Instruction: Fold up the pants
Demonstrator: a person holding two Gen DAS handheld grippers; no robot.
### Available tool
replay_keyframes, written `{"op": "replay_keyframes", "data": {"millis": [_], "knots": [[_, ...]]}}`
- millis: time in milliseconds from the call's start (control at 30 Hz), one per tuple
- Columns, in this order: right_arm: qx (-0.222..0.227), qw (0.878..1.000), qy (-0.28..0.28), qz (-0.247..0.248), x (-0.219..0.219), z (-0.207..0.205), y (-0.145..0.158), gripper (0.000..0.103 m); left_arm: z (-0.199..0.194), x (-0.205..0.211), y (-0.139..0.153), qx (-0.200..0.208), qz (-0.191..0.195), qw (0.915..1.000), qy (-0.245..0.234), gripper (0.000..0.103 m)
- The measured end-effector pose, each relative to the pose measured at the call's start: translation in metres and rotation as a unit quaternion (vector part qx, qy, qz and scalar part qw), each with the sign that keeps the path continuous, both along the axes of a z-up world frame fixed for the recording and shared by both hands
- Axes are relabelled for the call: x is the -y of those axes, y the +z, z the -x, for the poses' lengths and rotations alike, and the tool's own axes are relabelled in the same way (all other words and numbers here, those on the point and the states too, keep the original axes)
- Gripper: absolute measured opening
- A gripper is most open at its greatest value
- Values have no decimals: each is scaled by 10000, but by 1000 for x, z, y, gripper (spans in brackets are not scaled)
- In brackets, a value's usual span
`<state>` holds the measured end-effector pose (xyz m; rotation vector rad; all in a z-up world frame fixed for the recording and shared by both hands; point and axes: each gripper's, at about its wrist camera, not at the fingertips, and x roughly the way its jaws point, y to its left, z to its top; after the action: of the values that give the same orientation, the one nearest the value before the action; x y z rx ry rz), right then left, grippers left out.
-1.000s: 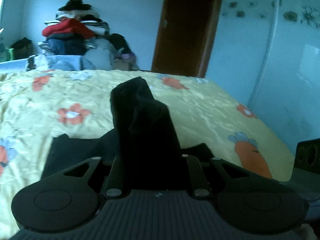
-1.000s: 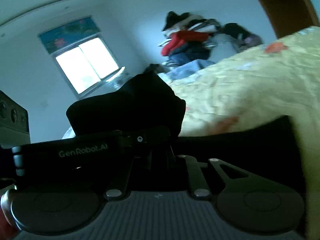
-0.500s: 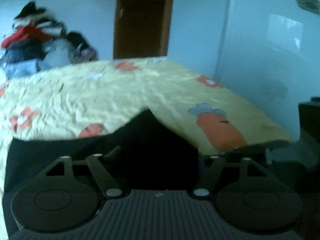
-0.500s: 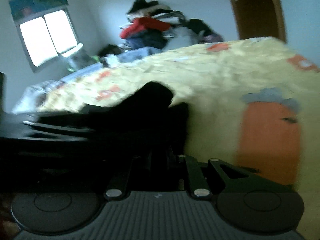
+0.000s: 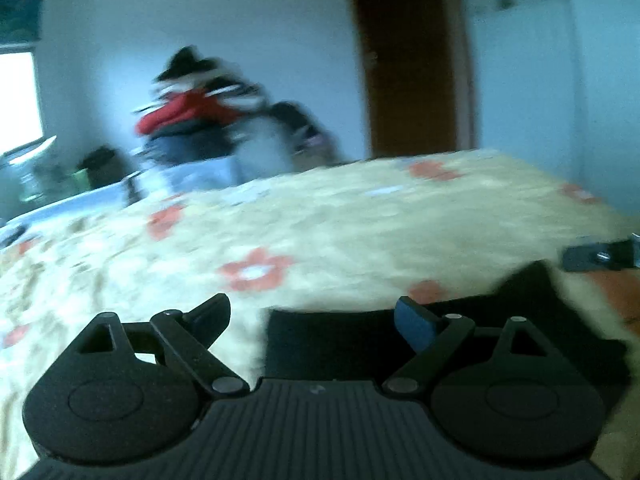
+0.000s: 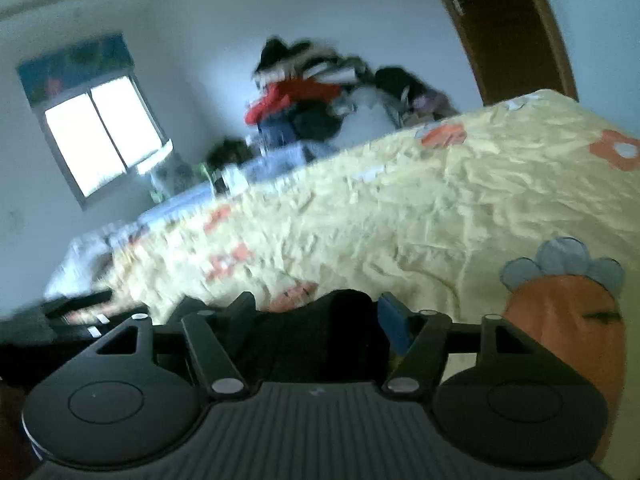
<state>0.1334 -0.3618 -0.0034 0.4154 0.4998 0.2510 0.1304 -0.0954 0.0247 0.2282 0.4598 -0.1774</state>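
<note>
**Both grippers spread wide over black pants on a yellow bedspread**

The left gripper (image 5: 314,320) has its jaws far apart, nothing between them; one finger tip is black, the other shows a blue pad (image 5: 416,326). Just past them the black pants (image 5: 400,340) lie flat on the bed, their edge running from the middle of the view off to the right, with one corner standing up in a small peak. At the right edge of that view a dark piece of the other gripper's body (image 5: 600,256) shows above the cloth.

The right gripper (image 6: 316,320) is also parted, and a hump of the black pants (image 6: 332,336) sits in the gap between its fingers; whether either finger touches the cloth I cannot tell, but they are not pressed together on it.

Beyond the pants stretches a yellow bedspread (image 6: 440,208) printed with orange flowers and a big carrot figure (image 6: 568,320). At the far end stands a blurred heap of clothes (image 6: 312,108), a window (image 6: 102,136) to its left and a brown door (image 5: 412,60) to its right.
</note>
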Motion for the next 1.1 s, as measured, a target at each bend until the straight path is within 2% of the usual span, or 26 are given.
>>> {"op": "replay_keyframes", "data": {"millis": [67,100,133,167,200,233,267,367,467,533,600,633,667,733,800,833,867,900,933,967,1000,1033,1100], "knots": [[-186,9996,208,-69,-5,-20,-6,67,-13,-12,-3,-102,-69,9997,217,91],[-315,9990,283,-166,-6,-31,-11,64,-19,-16,-5,-172,-97,9994,275,91],[-421,9984,322,-190,-8,-38,-15,48,-25,-18,-9,-260,-123,9991,314,91],[-479,9980,384,-171,-10,-42,-19,40,-30,-18,-13,-361,-153,9987,333,91],[-519,9976,437,-167,-10,-45,-22,27,-33,-19,-16,-442,-179,9983,342,91],[-517,9973,485,-165,-12,-46,-23,17,-34,-19,-19,-517,-205,9979,327,91],[-482,9977,479,-36,-14,-44,-22,12,-34,-19,-22,-559,-230,9978,289,91],[-381,9976,289,506,-15,-34,-17,10,-34,-18,-30,-586,-382,9972,247,91],[-546,9971,197,496,-11,-36,-25,10,-31,-13,-32,-580,-343,9976,175,91],[-518,9970,92,563,-12,-33,-21,19,-32,-9,-29,-556,-288,9980,76,91],[-284,9936,-300,1054,-18,-19,-7,21,-31,-5,-26,-464,-283,9985,-65,92],[-81,9869,-579,1504,-26,-8,2,21,-31,-1,-26,-439,-313,9985,-126,93],[63,9828,-595,1750,-34,-1,8,21,-33,2,-27,-445,-347,9983,-166,94],[258,9854,145,1676,-48,12,17,21,-41,8,-34,-584,-418,9972,-218,95],[86,9827,859,1640,-61,20,17,21,-52,10,-45,-881,-511,9947,-132,96],[-135,9740,984,2034,-70,22,12,21,-57,10,-50,-1010,-518,9935,-101,96],[-268,9624,741,2600,-74,23,6,21,-58,8,-52,-1049,-469,9934,-54,96],[-356,9452,172,3241,-73,24,-2,21,-56,3,-51,-1026,-379,9940,27,96],[-432,9315,-397,3590,-64,26,-7,21,-51,-1,-48,-972,-314,9947,82,94],[-424,9352,-722,3441,-50,32,-5,21,-46,-4,-45,-908,-312,9953,103,94],[-304,9527,-825,2910,-35,43,0,21,-40,-7,-42,-816,-336,9960,124,94],[-93,9753,-746,2079,-20,57,6,21,-31,-10,-37,-667,-328,9972,119,95],[14,9946,-316,986,-6,72,8,21,-15,-16,-30,-437,-229,9988,38,96]]}}
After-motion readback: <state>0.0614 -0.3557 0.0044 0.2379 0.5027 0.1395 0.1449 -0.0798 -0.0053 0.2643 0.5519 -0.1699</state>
